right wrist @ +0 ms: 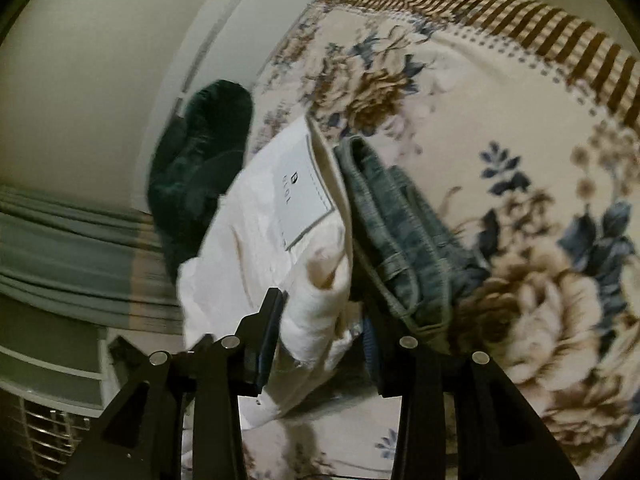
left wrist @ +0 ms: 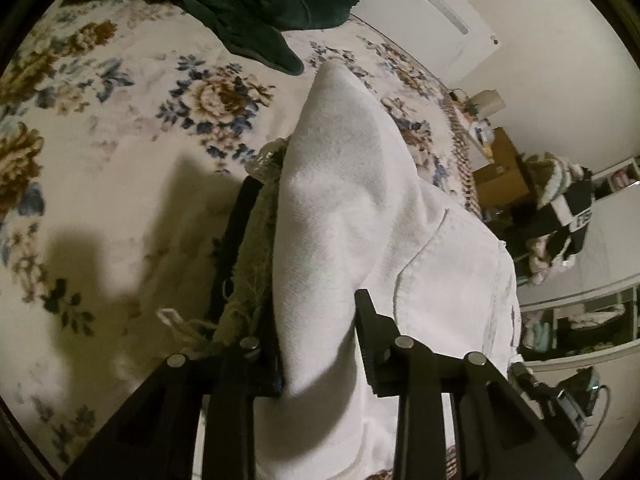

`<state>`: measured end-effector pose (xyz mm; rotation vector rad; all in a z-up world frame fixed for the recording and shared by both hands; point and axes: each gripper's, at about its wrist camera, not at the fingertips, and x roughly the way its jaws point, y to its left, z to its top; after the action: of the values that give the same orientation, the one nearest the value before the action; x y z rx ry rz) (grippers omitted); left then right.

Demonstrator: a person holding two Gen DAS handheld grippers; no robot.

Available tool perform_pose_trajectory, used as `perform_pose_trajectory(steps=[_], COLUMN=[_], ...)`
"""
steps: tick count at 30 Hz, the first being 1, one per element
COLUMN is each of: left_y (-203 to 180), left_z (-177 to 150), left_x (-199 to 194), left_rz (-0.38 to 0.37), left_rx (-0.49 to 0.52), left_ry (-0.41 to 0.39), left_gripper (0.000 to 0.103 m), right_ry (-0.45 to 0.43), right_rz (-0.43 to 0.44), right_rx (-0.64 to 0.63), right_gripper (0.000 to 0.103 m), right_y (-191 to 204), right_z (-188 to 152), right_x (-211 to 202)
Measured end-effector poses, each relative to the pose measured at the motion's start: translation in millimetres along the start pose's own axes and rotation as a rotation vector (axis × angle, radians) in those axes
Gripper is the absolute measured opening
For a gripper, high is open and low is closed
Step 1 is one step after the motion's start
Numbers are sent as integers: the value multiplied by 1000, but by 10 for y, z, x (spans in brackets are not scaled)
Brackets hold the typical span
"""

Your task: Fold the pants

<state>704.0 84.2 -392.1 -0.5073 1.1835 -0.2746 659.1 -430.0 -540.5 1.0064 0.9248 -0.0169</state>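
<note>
White pants (left wrist: pixel 344 208) are held up over a floral bedspread (left wrist: pixel 120 128). My left gripper (left wrist: pixel 316 320) is shut on a thick fold of the white cloth, which bulges up between the jaws. A greenish frayed garment (left wrist: pixel 256 264) lies against its left finger. In the right wrist view the white pants (right wrist: pixel 264 216) show a waistband label (right wrist: pixel 304 196). My right gripper (right wrist: pixel 320 320) is shut on a bunched white fold of the pants. Blue jeans (right wrist: pixel 400 240) lie just right of that fold on the bedspread (right wrist: pixel 500 128).
A dark green velvet garment (left wrist: pixel 256 4) lies at the far side of the bed, also in the right wrist view (right wrist: pixel 200 160). Shelves and cardboard boxes (left wrist: pixel 504 168) stand beyond the bed's right edge. A white door (right wrist: pixel 224 40) and a grey-striped curtain (right wrist: pixel 68 248) are at the left.
</note>
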Motion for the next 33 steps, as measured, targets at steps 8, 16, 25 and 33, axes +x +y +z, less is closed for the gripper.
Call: perform_pose_trajectory(steps=[8, 16, 25, 33], left_y=[-385, -585, -858, -1261], left_z=[-224, -760, -1465, -2136], left_x=[-456, -1001, -1991, -2838], left_rz=[229, 355, 380, 389], left_rx=[164, 278, 299, 339], left_ry=[-96, -168, -279, -376], left_gripper=[95, 98, 98, 98], right_ry=[-84, -201, -263, -337], right_rz=[-301, -583, -557, -478], right_rx=[-258, -586, -658, -741], right_gripper=[78, 102, 102, 102], right_y=[563, 1210, 1601, 1960], right_z=[-103, -787, -1517, -2123], right_x=[-384, -780, -1712, -2851])
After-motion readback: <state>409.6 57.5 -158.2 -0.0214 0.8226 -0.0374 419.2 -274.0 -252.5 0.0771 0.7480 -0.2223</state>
